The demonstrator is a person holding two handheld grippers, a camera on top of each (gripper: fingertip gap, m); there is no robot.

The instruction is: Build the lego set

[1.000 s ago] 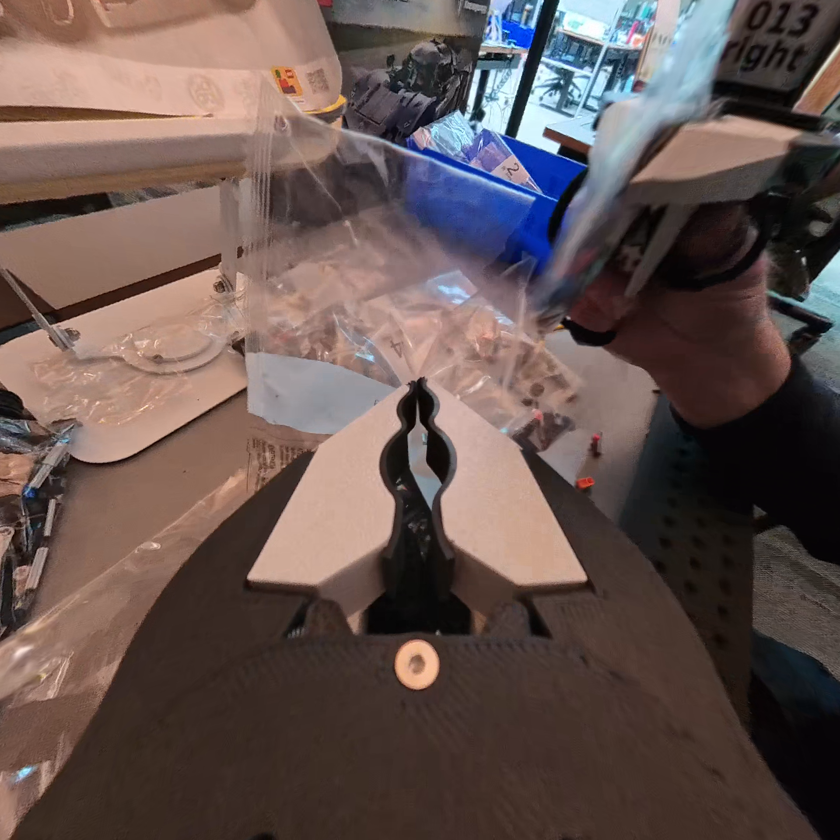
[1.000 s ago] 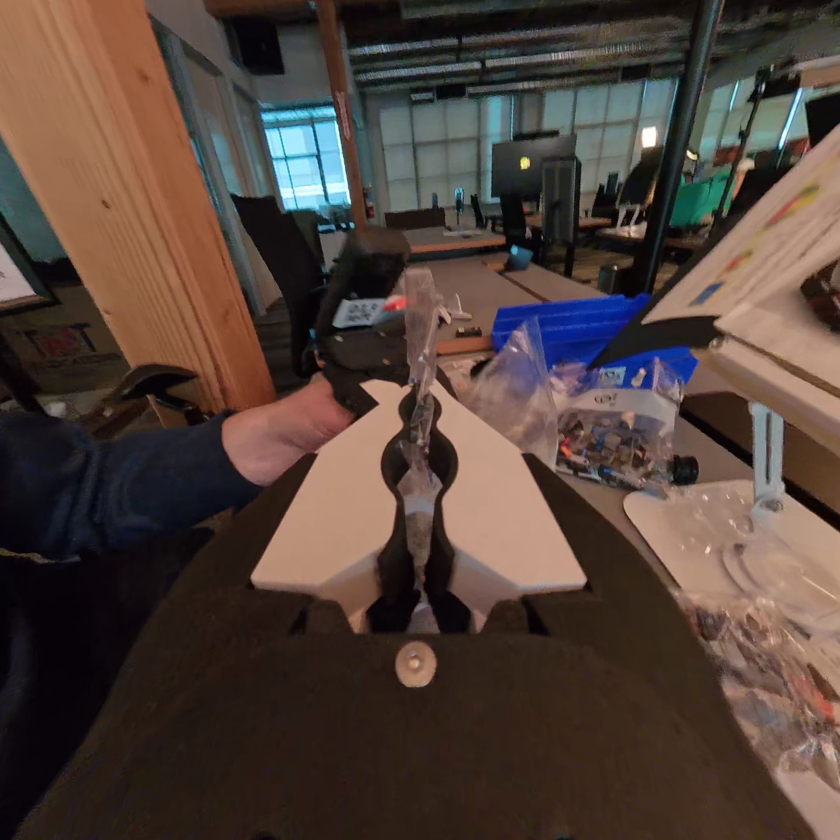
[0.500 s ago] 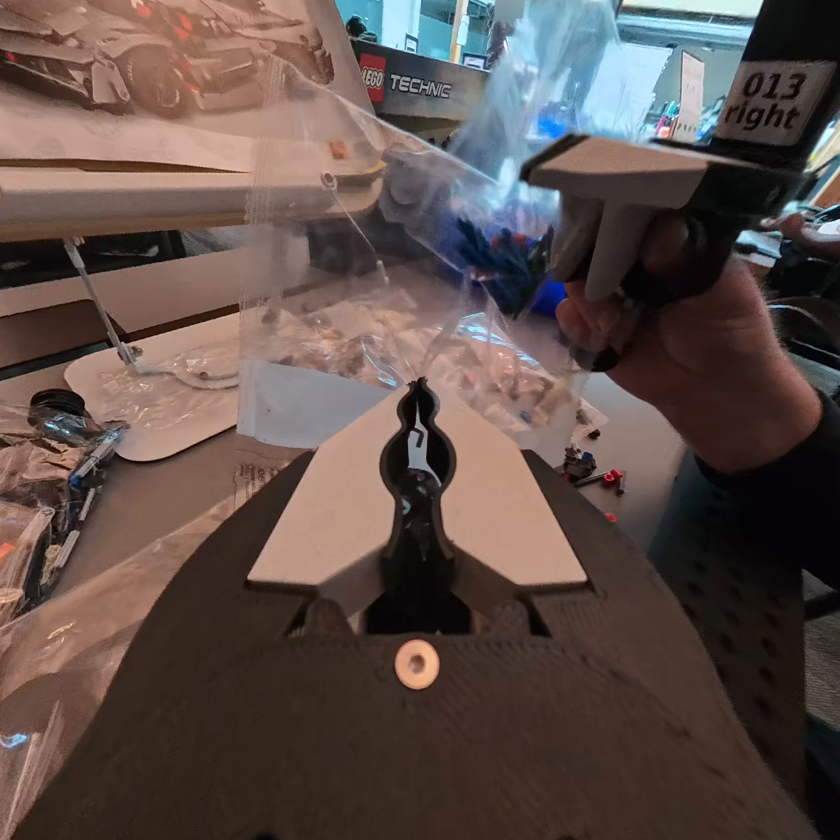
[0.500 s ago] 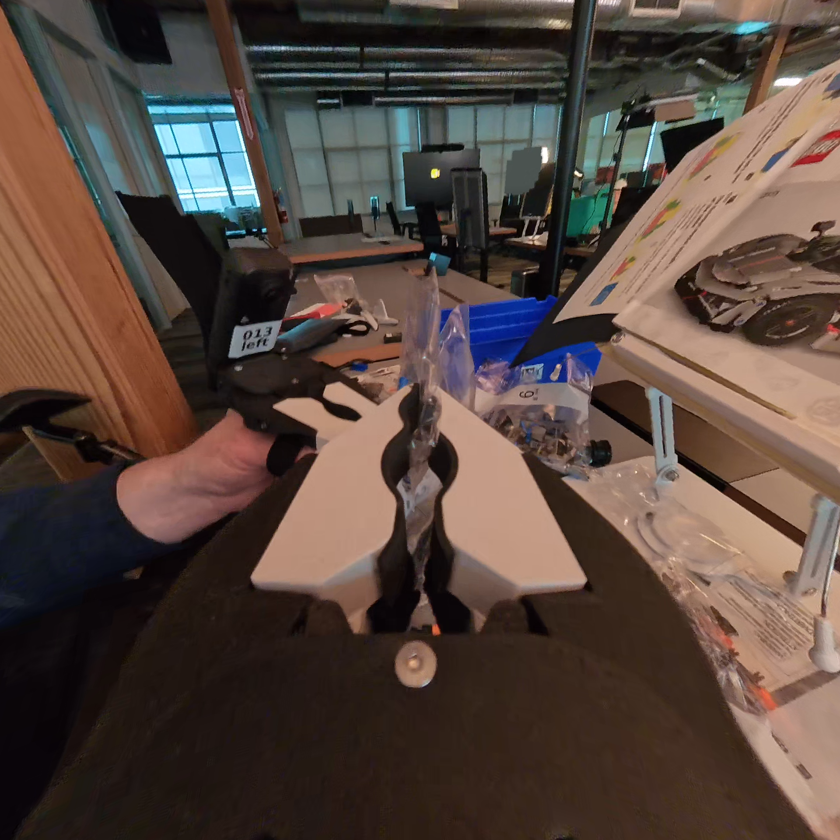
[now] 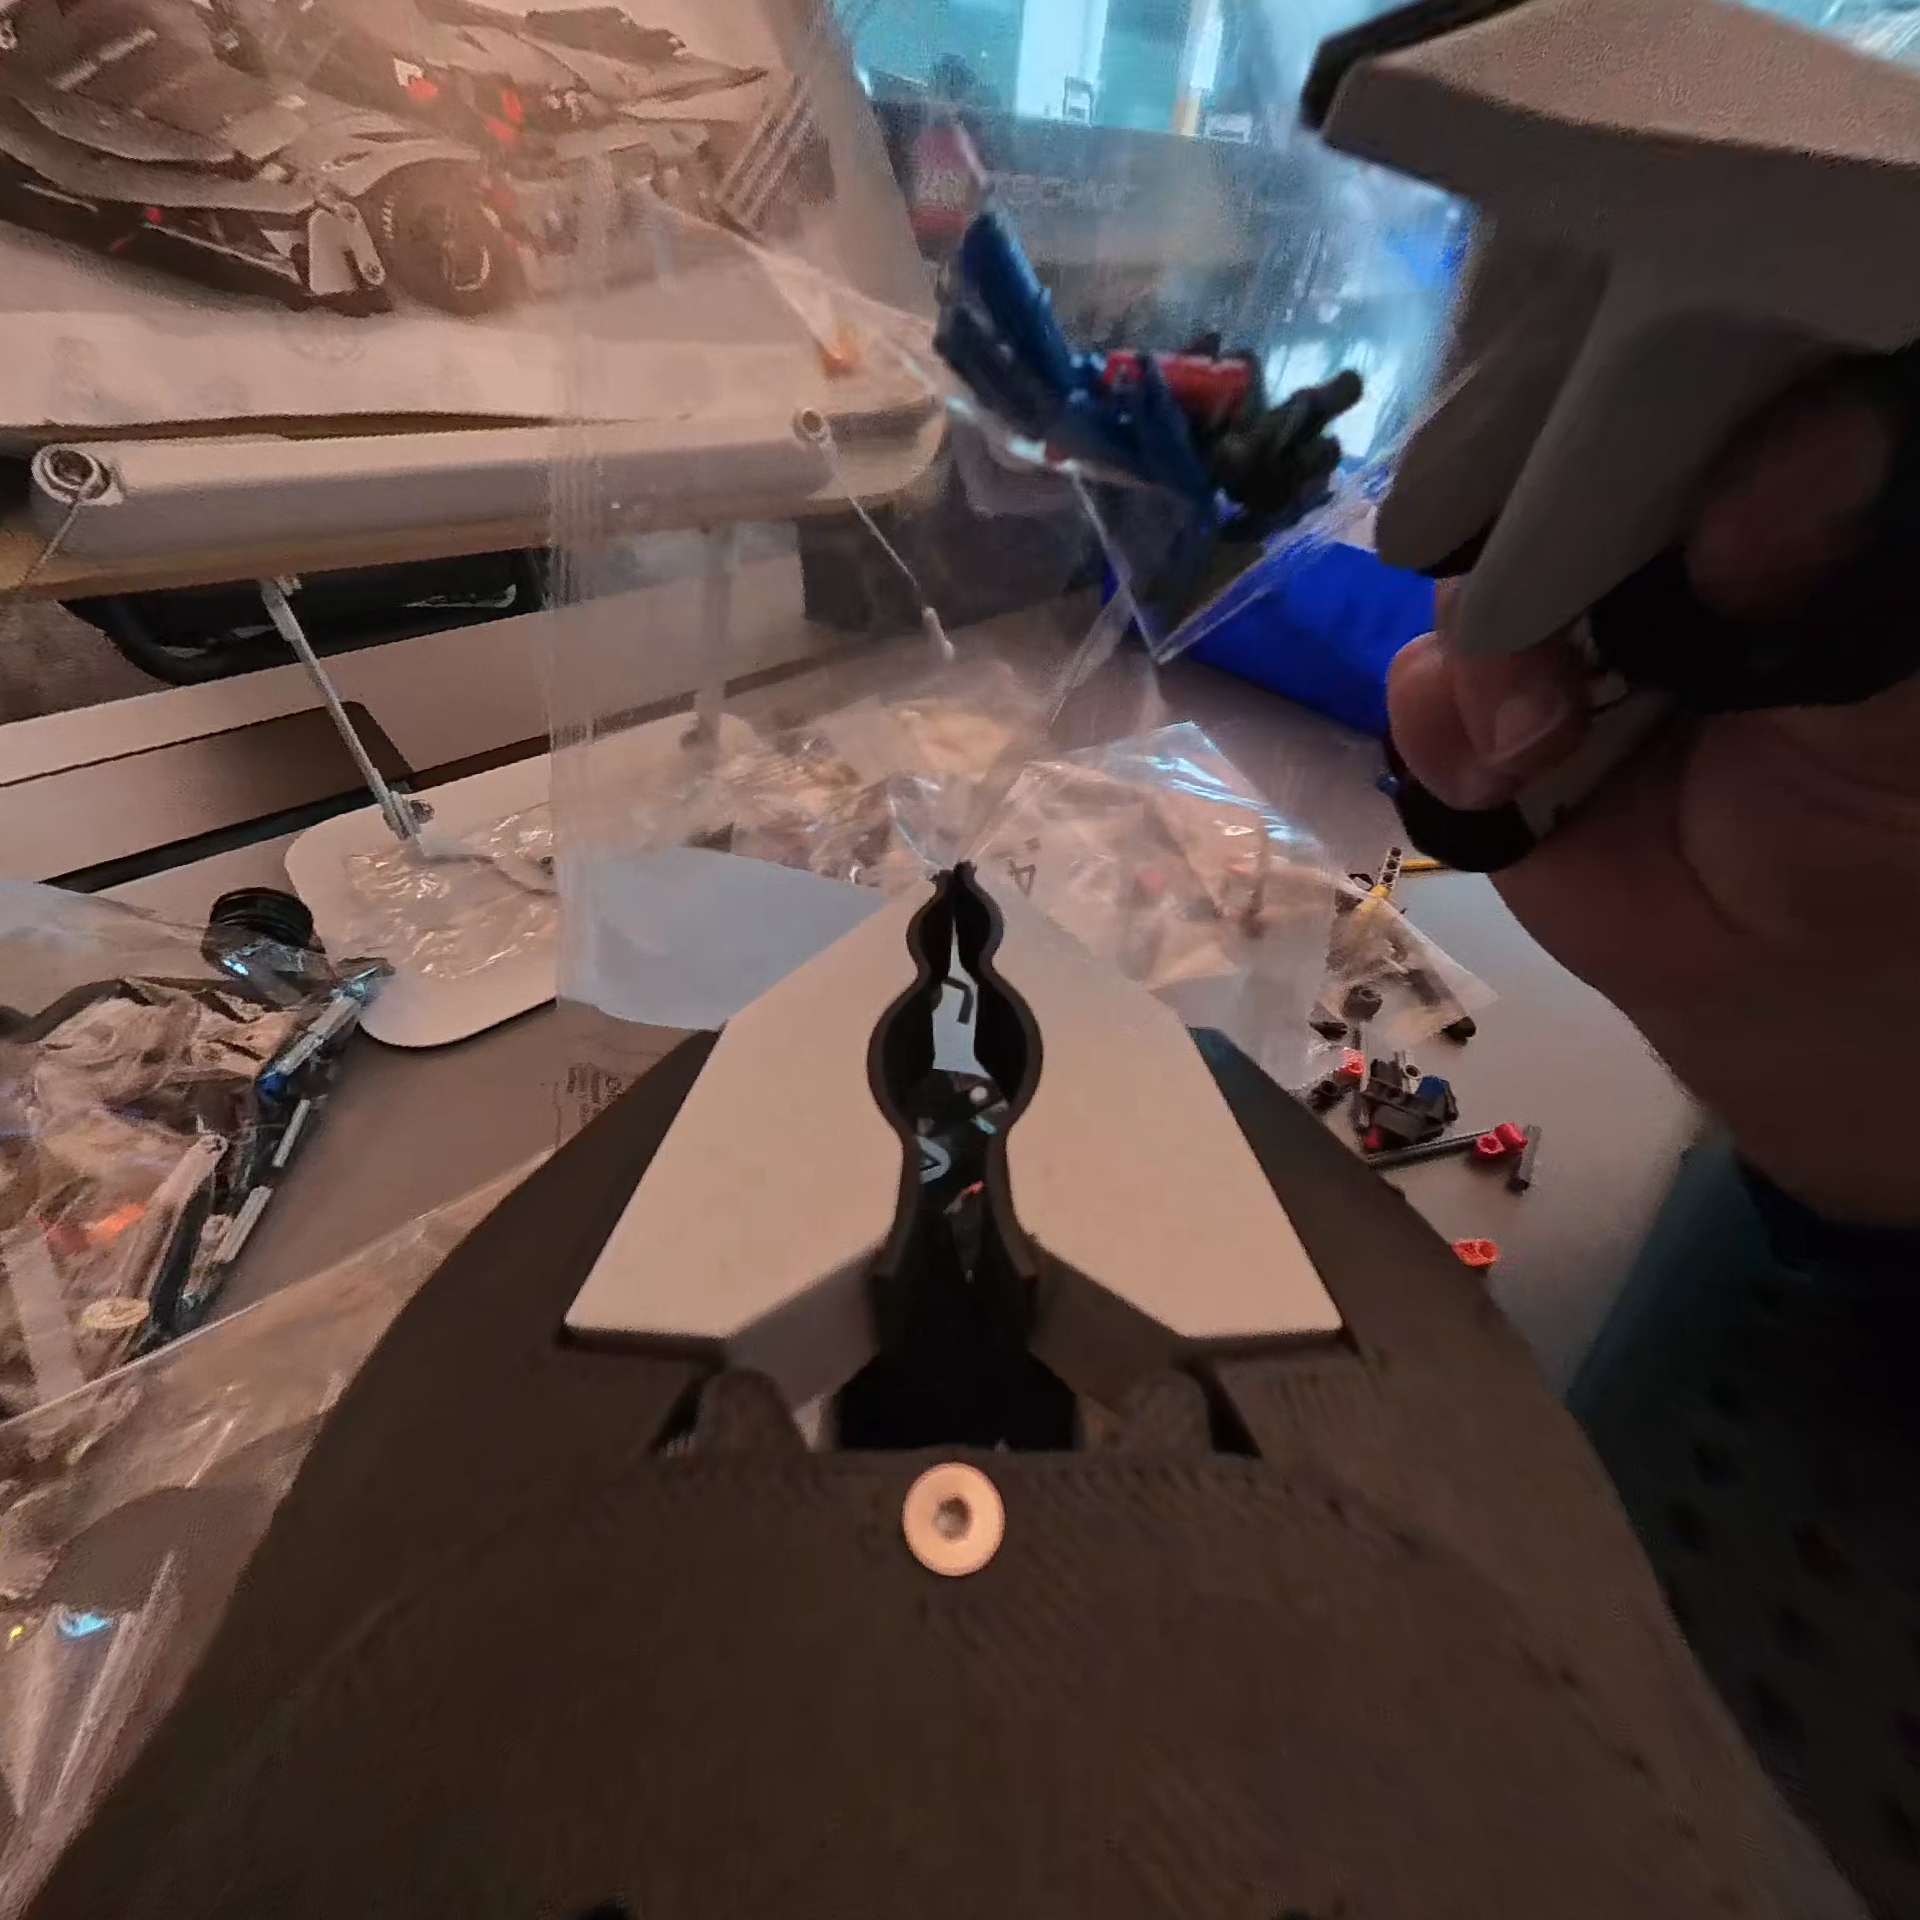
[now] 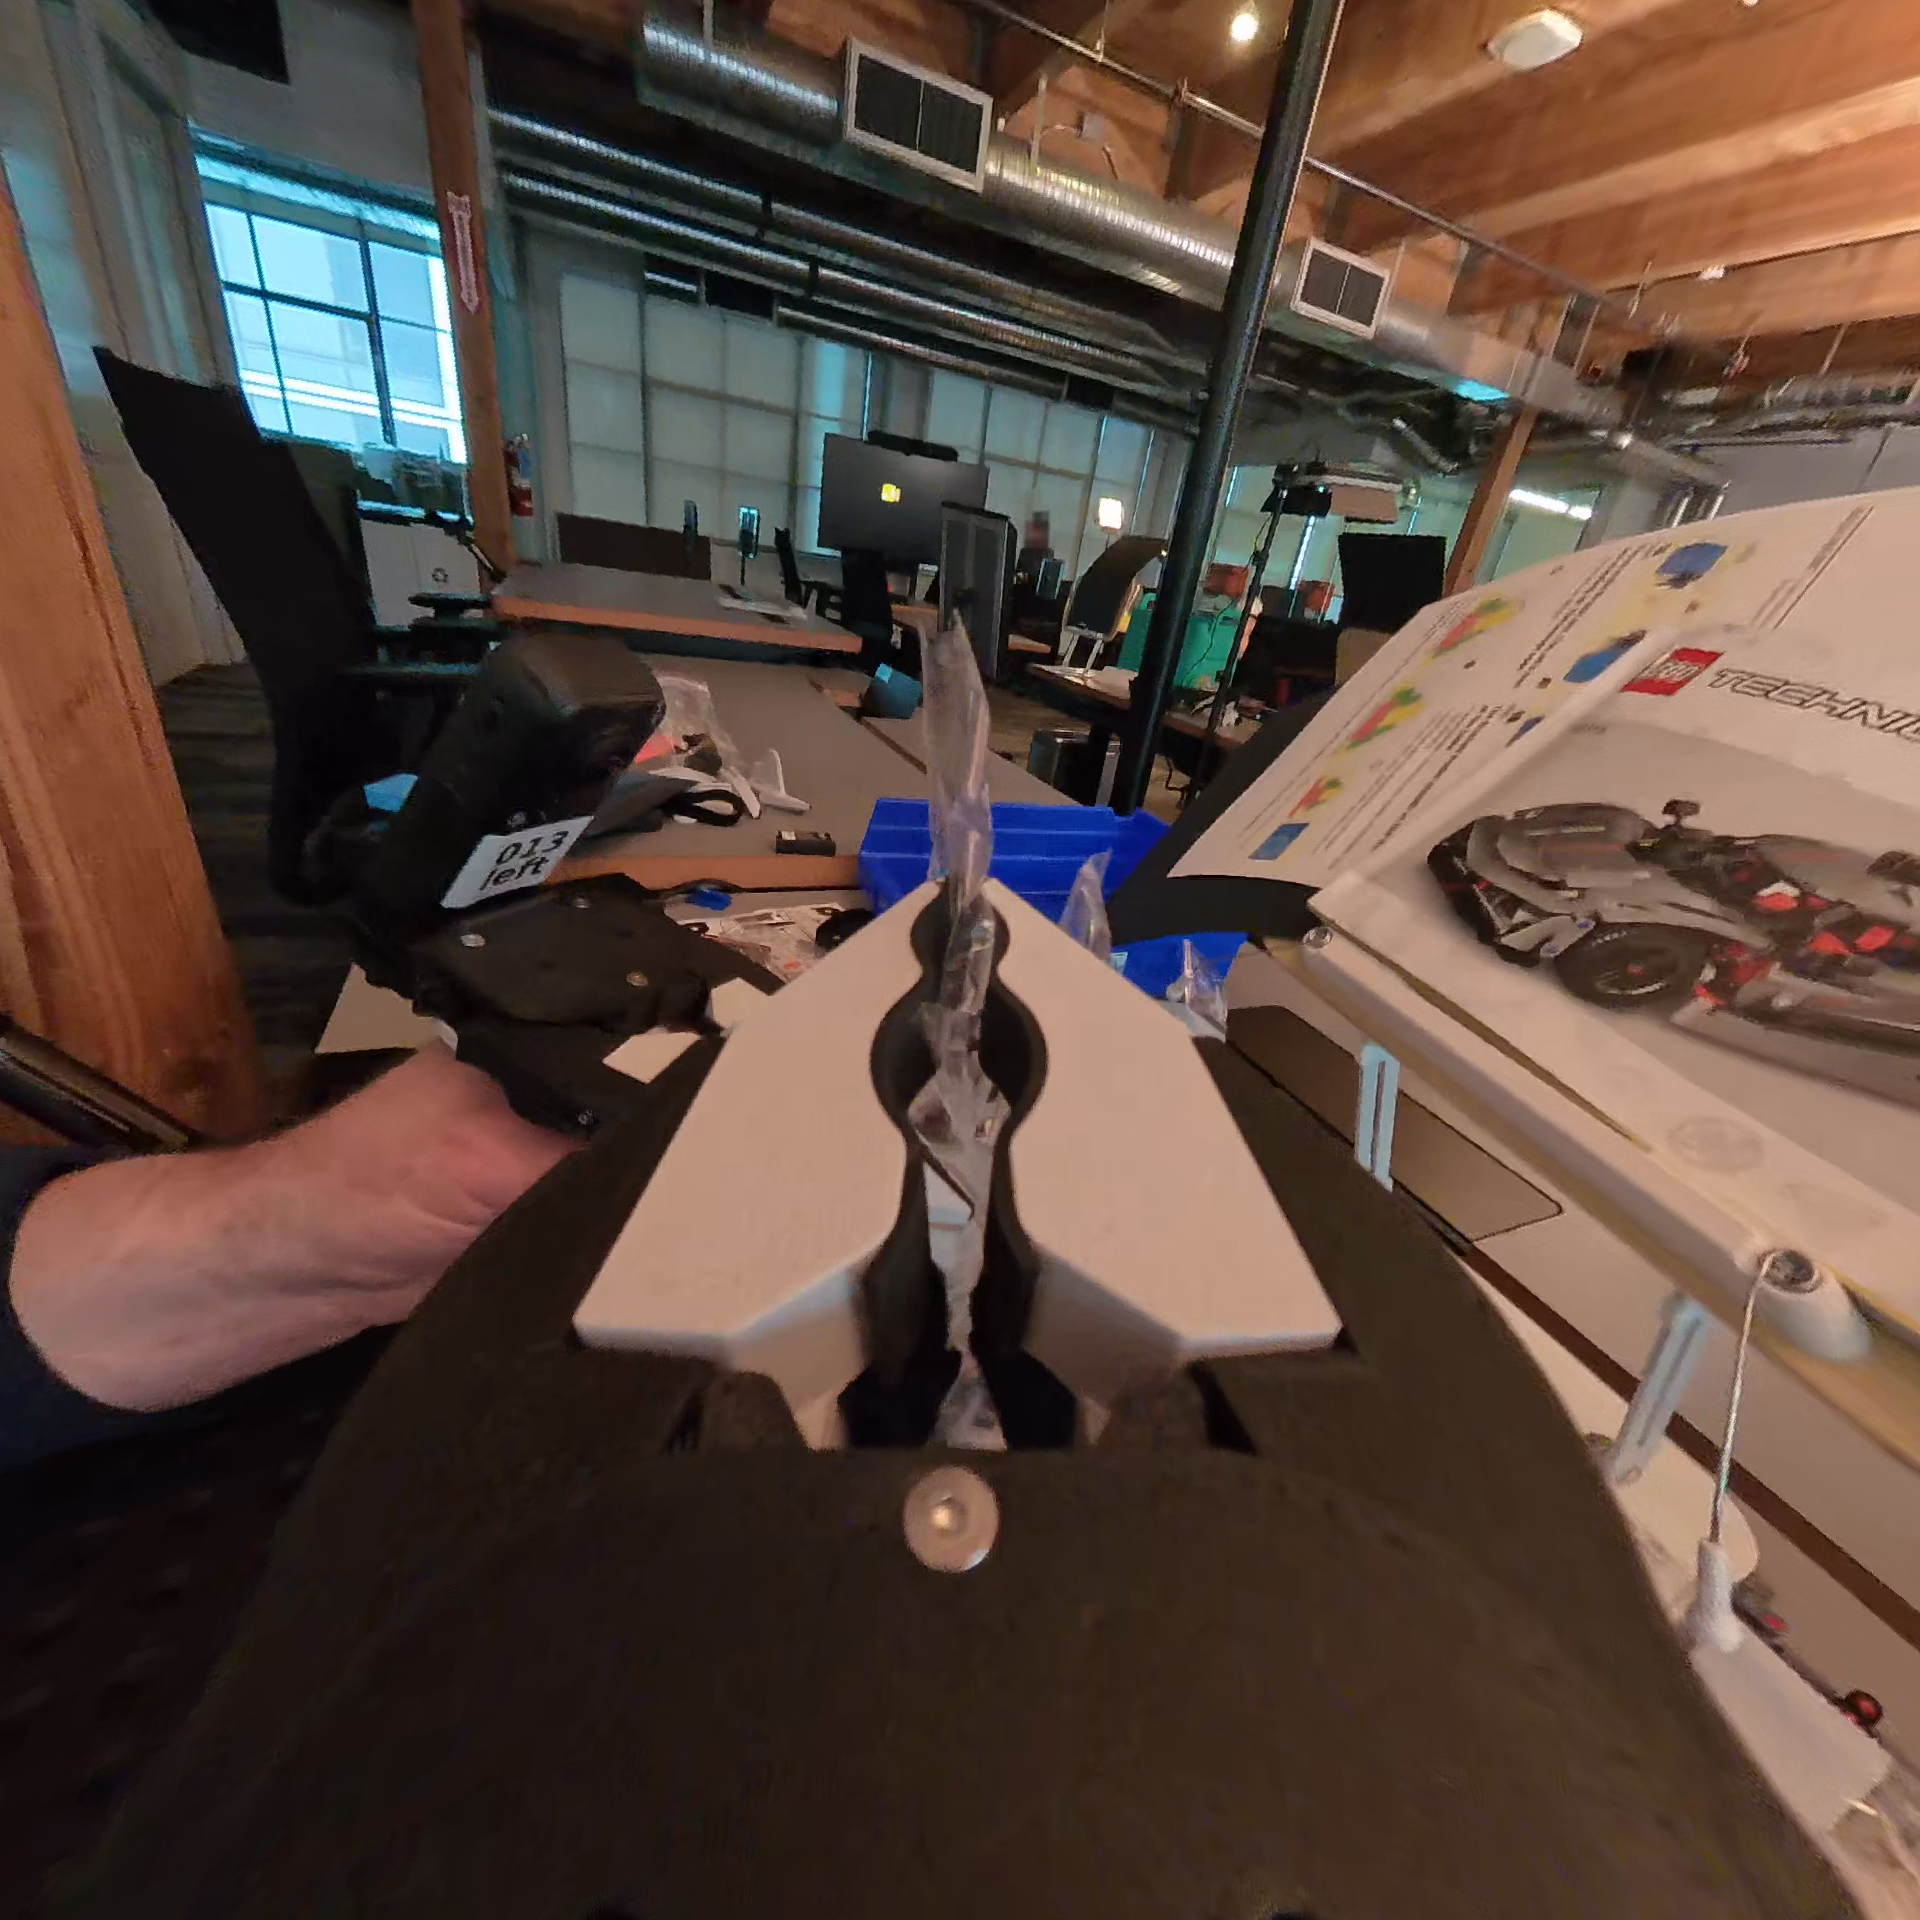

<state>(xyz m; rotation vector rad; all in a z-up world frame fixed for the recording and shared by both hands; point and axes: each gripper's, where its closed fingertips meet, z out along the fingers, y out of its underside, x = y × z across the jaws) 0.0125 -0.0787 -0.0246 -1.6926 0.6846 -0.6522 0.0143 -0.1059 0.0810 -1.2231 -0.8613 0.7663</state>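
Observation:
A clear plastic bag [image 5: 831, 582] of Lego parts hangs stretched between my two grippers. My left gripper [image 5: 958, 883] is shut on its lower corner. My right gripper [image 6: 961, 899] is shut on the other end, and a strip of the bag [image 6: 956, 727] sticks up past its tips. In the left wrist view the right gripper [image 5: 1340, 104] is high at the top right, held by a hand [image 5: 1662, 831]. Blue, black and red parts [image 5: 1122, 416] sit bunched in the bag just below it. The left gripper's black body [image 6: 540, 966] shows low on the left in the right wrist view.
The instruction booklet [image 5: 312, 208] lies on a white stand [image 6: 1558, 1174] at the back. Other parts bags [image 5: 156, 1091] lie left and middle [image 5: 1143, 831]. Loose small parts [image 5: 1403, 1112] are scattered right. A blue bin [image 6: 1039, 842] stands behind. A wooden post [image 6: 83, 831] is at left. My hands' fingertips stand some 11 centimeters from each other.
Both grippers have risen and tilted upward with the bag held between them. The right gripper moved closer and higher in the left view, and the parts slid toward it.

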